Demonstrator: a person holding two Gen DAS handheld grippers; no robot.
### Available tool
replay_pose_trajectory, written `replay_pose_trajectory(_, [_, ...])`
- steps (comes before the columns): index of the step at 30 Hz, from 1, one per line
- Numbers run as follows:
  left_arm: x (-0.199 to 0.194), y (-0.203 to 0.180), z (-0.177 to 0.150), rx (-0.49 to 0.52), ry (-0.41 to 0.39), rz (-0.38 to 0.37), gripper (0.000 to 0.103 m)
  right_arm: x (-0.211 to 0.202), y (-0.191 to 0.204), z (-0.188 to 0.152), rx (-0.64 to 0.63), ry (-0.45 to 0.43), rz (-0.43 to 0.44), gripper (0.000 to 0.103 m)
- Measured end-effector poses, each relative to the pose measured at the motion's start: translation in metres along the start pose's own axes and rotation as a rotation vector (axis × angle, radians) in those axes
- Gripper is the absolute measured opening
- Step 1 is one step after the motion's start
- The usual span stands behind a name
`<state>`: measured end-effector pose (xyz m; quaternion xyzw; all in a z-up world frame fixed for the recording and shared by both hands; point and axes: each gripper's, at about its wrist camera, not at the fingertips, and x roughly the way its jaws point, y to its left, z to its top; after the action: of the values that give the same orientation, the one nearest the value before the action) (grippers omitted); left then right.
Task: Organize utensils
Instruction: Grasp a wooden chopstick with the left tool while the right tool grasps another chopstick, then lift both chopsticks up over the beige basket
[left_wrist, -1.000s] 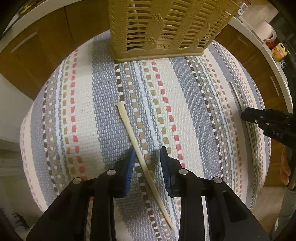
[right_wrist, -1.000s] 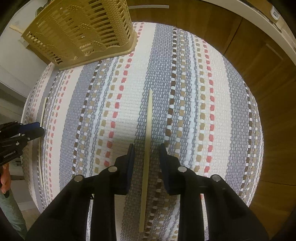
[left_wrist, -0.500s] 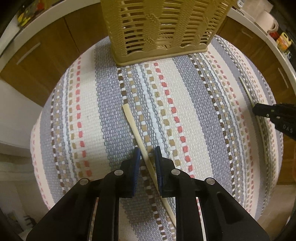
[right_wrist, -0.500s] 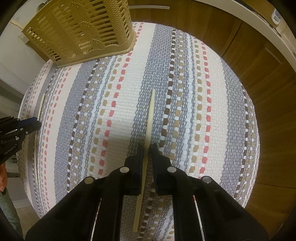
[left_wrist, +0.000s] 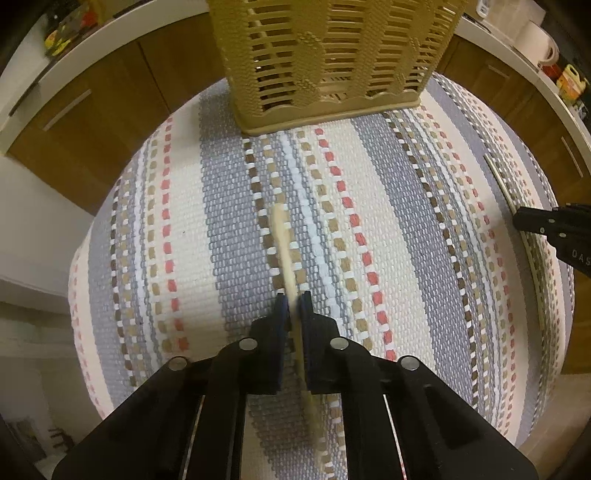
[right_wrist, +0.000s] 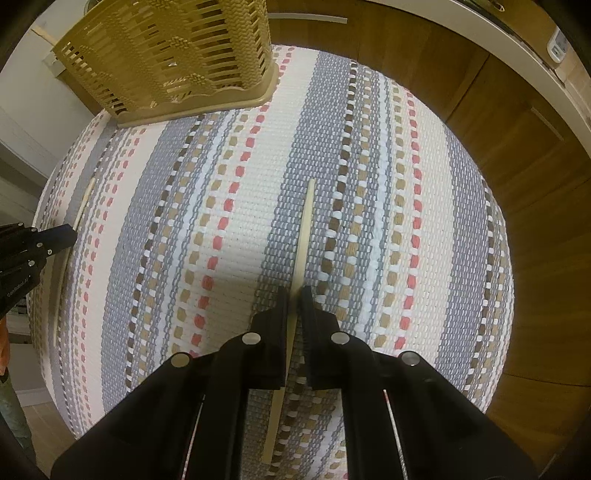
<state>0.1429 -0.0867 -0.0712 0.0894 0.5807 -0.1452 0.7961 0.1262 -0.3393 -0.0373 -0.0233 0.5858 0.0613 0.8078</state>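
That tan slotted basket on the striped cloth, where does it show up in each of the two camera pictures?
Left wrist view: the basket fills the top centre, straight ahead of the left gripper.
Right wrist view: the basket sits in the top left corner, off to the side of the right gripper.
Shared landmark: the striped cloth under the basket in both.

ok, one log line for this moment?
left gripper: shut on chopstick | right gripper: shut on second chopstick | both on striped mat | basket: beyond
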Motion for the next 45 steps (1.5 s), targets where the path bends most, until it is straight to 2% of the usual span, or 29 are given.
replay_pose_trajectory(5, [-0.004, 0.009, -0.006, -0.022, -0.020, -0.040, 0.004, 0.000, 0.013, -0.006, -0.021, -0.006, -0.003, 0.005])
replay_pose_trajectory(7, [-0.007, 0.017, -0.007, -0.058, -0.032, -0.089, 0.004, -0.004, 0.015, -0.010, -0.026, -0.016, 0.020, 0.004])
replay_pose_trajectory(9, [-0.012, 0.021, -0.011, -0.086, -0.062, -0.150, 0.004, -0.012, 0.023, -0.014, -0.028, -0.039, 0.030, 0.004])
replay_pose_trajectory(18, [-0.066, 0.043, -0.020, -0.114, -0.231, -0.220, 0.004, -0.042, 0.018, -0.033, 0.007, -0.121, 0.127, 0.004])
replay_pose_trajectory(23, [-0.088, 0.037, -0.018, -0.130, -0.307, -0.253, 0.004, -0.044, 0.015, -0.036, 0.017, -0.163, 0.197, 0.004])
replay_pose_trajectory(25, [-0.094, 0.031, -0.015, -0.140, -0.346, -0.268, 0.004, -0.050, 0.019, -0.036, 0.016, -0.200, 0.205, 0.004])
replay_pose_trajectory(29, [-0.111, 0.031, -0.014, -0.148, -0.433, -0.284, 0.004, -0.070, 0.019, -0.036, 0.037, -0.277, 0.275, 0.004])
replay_pose_trajectory(32, [-0.125, 0.027, -0.004, -0.126, -0.442, -0.299, 0.004, -0.088, 0.024, -0.032, 0.027, -0.330, 0.311, 0.004])
replay_pose_trajectory(36, [-0.148, 0.026, 0.005, -0.114, -0.514, -0.306, 0.004, -0.107, 0.030, -0.022, 0.021, -0.398, 0.333, 0.004])
replay_pose_trajectory(39, [-0.166, 0.026, 0.015, -0.113, -0.591, -0.289, 0.004, -0.118, 0.031, -0.012, 0.022, -0.445, 0.337, 0.004])
replay_pose_trajectory(45, [-0.205, 0.030, 0.035, -0.133, -0.792, -0.274, 0.004, -0.159, 0.035, 0.018, 0.028, -0.644, 0.326, 0.004])
